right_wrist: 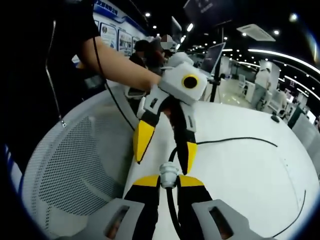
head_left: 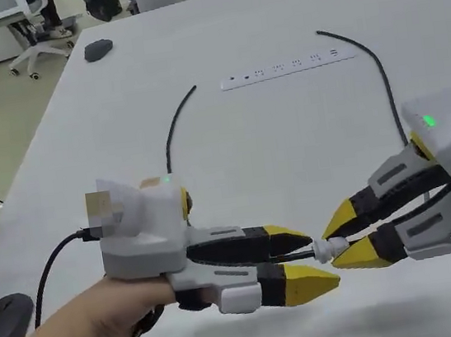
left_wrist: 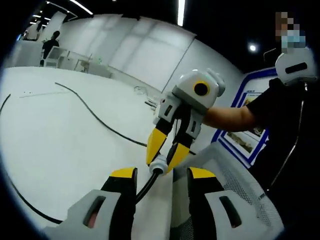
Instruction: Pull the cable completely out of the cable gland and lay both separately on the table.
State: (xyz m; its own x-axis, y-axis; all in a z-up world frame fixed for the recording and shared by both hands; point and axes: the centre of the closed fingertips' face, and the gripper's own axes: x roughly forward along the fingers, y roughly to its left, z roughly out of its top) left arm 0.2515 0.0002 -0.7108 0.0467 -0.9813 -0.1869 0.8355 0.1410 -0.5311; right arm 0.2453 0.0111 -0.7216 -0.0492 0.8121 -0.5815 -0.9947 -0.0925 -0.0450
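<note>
Cable point(head_left: 302, 255) and cable gland point(head_left: 332, 247) hang joined above the table point(head_left: 290, 152) in the head view. There we see the right gripper point(head_left: 334, 248) pinching the gland, and the left gripper point(head_left: 321, 258) just left of the gland with its jaws spread around the cable. Well beyond the gland lie a power strip point(head_left: 287, 67) and a mouse point(head_left: 98, 49); we judge that neither blocks us. In the left gripper view, the cable leaves the gland along one of our jaws, unpinched. In the right gripper view, our jaws press the gland's sides, and a mesh chair back point(right_wrist: 65, 165) stands beside the gland. We judge the cable limp and slick, and the gland light, hard plastic, so we would grip the cable close beside the gland.
</note>
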